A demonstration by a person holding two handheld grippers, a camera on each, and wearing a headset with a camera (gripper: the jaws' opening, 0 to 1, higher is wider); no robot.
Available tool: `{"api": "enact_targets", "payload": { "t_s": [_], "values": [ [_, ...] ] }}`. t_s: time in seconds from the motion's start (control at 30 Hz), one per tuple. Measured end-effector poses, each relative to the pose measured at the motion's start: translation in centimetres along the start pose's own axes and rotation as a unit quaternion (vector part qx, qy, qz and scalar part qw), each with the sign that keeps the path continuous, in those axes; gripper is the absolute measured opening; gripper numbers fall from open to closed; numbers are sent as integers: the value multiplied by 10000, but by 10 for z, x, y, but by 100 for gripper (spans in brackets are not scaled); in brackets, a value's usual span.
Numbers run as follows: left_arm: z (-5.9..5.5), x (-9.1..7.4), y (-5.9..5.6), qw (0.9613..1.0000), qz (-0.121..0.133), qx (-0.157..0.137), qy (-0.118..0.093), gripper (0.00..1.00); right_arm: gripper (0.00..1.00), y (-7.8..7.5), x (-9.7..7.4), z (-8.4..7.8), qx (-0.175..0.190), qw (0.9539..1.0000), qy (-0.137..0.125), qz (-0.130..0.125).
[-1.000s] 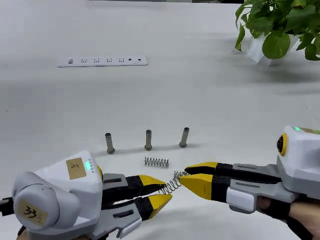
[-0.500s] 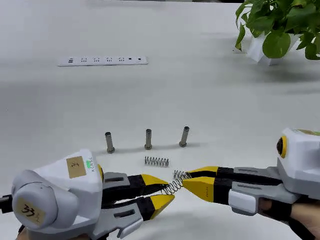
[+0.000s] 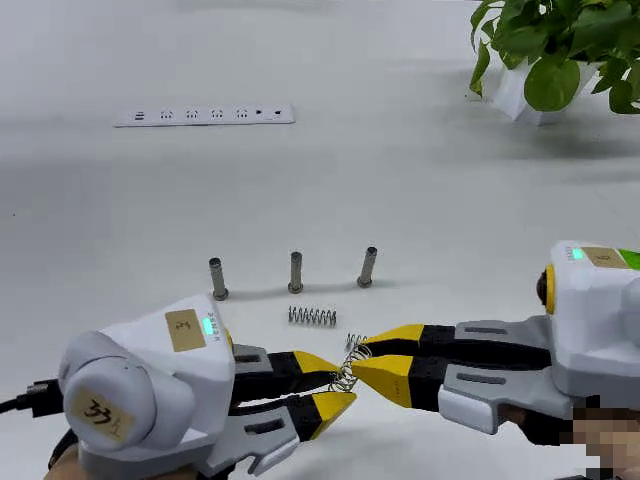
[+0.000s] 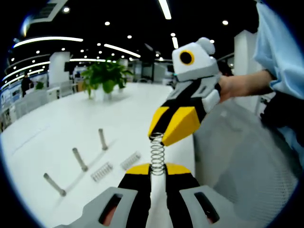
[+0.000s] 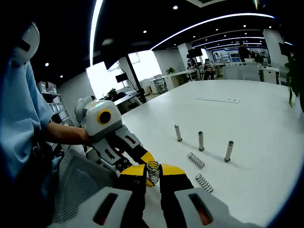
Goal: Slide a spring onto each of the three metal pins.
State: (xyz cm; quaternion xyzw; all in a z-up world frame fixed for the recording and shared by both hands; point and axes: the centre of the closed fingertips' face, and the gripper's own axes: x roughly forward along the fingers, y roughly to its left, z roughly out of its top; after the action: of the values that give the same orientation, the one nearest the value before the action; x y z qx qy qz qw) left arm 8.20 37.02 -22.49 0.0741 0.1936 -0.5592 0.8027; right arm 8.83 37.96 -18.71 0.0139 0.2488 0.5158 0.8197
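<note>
Three upright metal pins [image 3: 217, 278] [image 3: 296, 271] [image 3: 368, 266] stand in a row on the white table. One spring [image 3: 346, 375] hangs in the air between my two grippers. My left gripper [image 3: 330, 386] pinches its near end; in the left gripper view the spring [image 4: 157, 154] rises from my own jaw tips. My right gripper [image 3: 366, 362] is shut on the other end, with the spring [image 5: 152, 172] between its tips. Two more springs lie on the table: one [image 3: 312, 316] below the middle pin, one [image 3: 355, 341] just behind the right gripper's tips.
A white power strip [image 3: 205, 115] lies far back on the left. A potted green plant [image 3: 560, 50] stands at the back right. The table [image 3: 120, 220] is bare and white around the pins. A blue sleeve [image 4: 280, 52] shows behind the right gripper.
My right gripper has moved a little left, toward the left gripper, so the held spring spans a shorter gap. The pins and the loose springs have stayed put.
</note>
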Motion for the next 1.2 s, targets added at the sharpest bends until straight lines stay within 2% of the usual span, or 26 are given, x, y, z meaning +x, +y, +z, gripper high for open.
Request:
{"api": "enact_targets", "payload": {
  "t_s": [0.17,0.47,0.57,0.6,0.67,0.77,0.8,0.87,0.9,0.93,1.0,1.03,1.1,1.2],
  "values": [
    [-1,0,0,10000,12,-6,36,9,12,3,1,-1,-308,9994,118,-56],
    [-4,0,-2,10000,16,20,70,9,12,4,2,-4,-565,9980,278,-46],
    [-3,-1,-4,10000,-24,37,27,9,19,4,1,-7,-770,9959,471,17],
    [-3,-1,-5,9999,-51,97,54,9,22,5,0,-8,-985,9930,644,94],
    [-4,0,-6,9997,-80,181,124,9,22,5,-2,-6,-1326,9879,782,187],
    [-8,1,-10,9988,-179,366,267,9,22,9,-3,-9,-1751,9754,1240,498],
    [-11,2,-11,9980,-221,470,356,9,22,11,-3,-10,-1963,9677,1440,660],
    [-13,3,-13,9968,-283,593,455,9,22,13,-1,-13,-2266,9554,1685,866],
    [-14,4,-14,9964,-309,622,481,9,22,15,0,-14,-2285,9528,1756,957],
    [-15,5,-15,9957,-346,677,527,9,21,17,1,-17,-2364,9462,1901,1129],
    [-16,5,-16,9947,-388,745,589,9,20,19,1,-23,-2469,9358,2163,1286],
    [-16,5,-16,9942,-400,784,620,9,20,17,2,-27,-2641,9259,2345,1340],
    [-15,6,-16,9939,-427,795,630,9,19,14,3,-32,-2859,9136,2546,1368],
    [-14,7,-16,9936,-440,799,661,9,17,12,5,-34,-2926,9076,2650,1426]
  ]
}}
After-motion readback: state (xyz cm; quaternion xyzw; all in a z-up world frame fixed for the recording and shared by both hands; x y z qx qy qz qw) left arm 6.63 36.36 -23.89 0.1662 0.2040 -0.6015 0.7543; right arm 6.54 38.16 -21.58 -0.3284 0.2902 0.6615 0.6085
